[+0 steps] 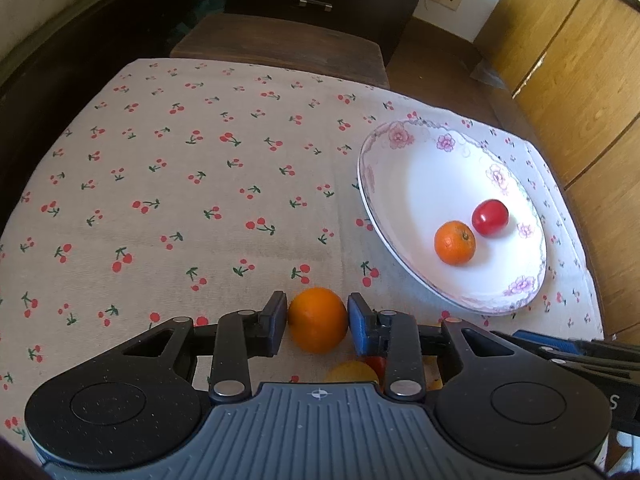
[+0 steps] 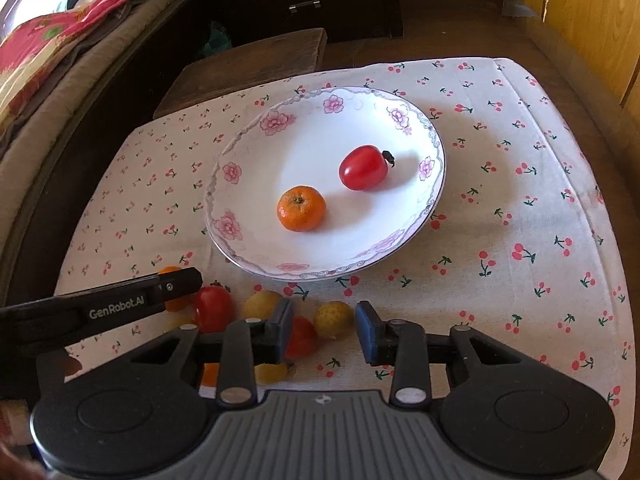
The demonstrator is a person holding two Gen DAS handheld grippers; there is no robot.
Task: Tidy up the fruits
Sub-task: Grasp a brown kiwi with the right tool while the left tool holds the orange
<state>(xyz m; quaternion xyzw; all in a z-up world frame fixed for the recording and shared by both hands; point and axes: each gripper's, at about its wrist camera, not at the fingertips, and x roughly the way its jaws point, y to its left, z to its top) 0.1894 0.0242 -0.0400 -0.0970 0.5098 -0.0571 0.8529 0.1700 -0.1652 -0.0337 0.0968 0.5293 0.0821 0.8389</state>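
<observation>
A counter (image 2: 540, 340) covered by a cherry-print cloth (image 1: 180, 200) carries a flowered plate (image 2: 434, 132) toward the far side. Loose small fruits, red (image 2: 214, 308) and yellow (image 2: 334, 318), lie on the cloth near the plate's near-left edge.

"GenRobot.AI" on left gripper (image 2: 176, 286)

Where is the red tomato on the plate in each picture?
Left wrist view: the red tomato is at right of centre, on the plate, just up and right of the small orange.
Right wrist view: the tomato is near the middle, upper half, again up and right of the orange.
Shared landmark: the flowered plate on the cherry cloth.
</observation>
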